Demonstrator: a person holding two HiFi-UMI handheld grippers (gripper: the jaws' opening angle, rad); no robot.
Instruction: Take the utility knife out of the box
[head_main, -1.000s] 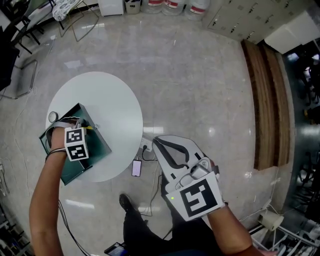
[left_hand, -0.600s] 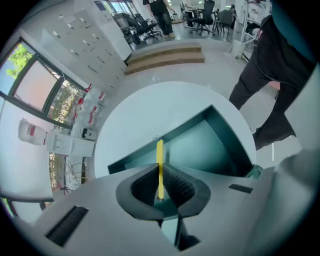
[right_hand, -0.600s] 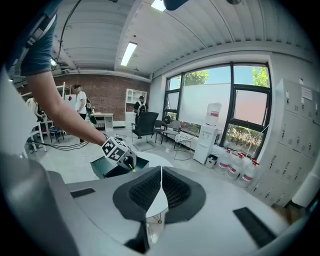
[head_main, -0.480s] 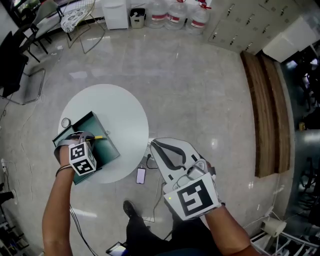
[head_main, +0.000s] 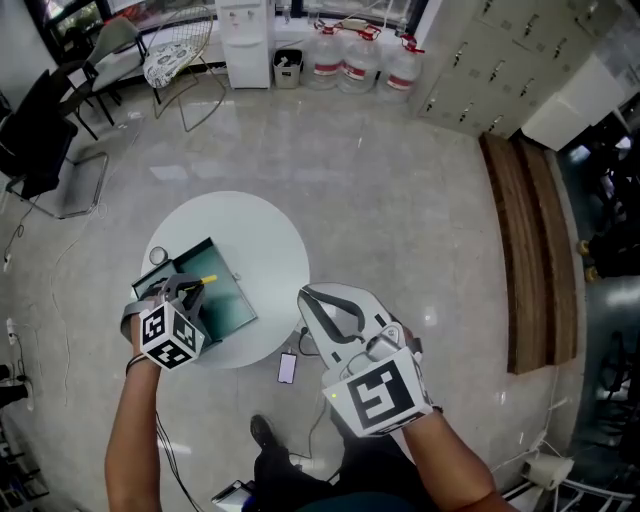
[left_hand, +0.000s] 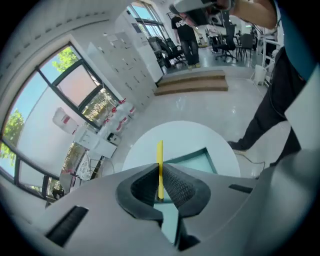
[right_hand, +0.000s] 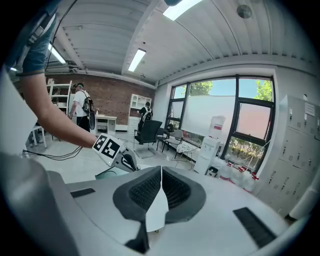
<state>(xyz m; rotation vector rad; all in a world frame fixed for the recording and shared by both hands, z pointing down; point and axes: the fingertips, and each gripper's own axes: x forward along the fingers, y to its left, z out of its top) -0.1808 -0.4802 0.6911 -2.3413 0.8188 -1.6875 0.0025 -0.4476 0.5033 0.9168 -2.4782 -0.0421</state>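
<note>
A thin yellow utility knife stands upright between the pads of my left gripper, which is shut on it. In the head view the knife pokes out of the left gripper, held above the open green box on the round white table. My right gripper hangs over the floor off the table's right edge, close to the camera. Its jaws are shut with nothing between them. From the right gripper view the left gripper shows at mid left.
A small round object lies on the table beside the box's far left corner. A phone and cables lie on the floor by the table. Chairs, water bottles and a wooden platform ring the room.
Both grippers have risen toward the camera. The left one has lifted the yellow knife up out of the box. The right one stays shut.
</note>
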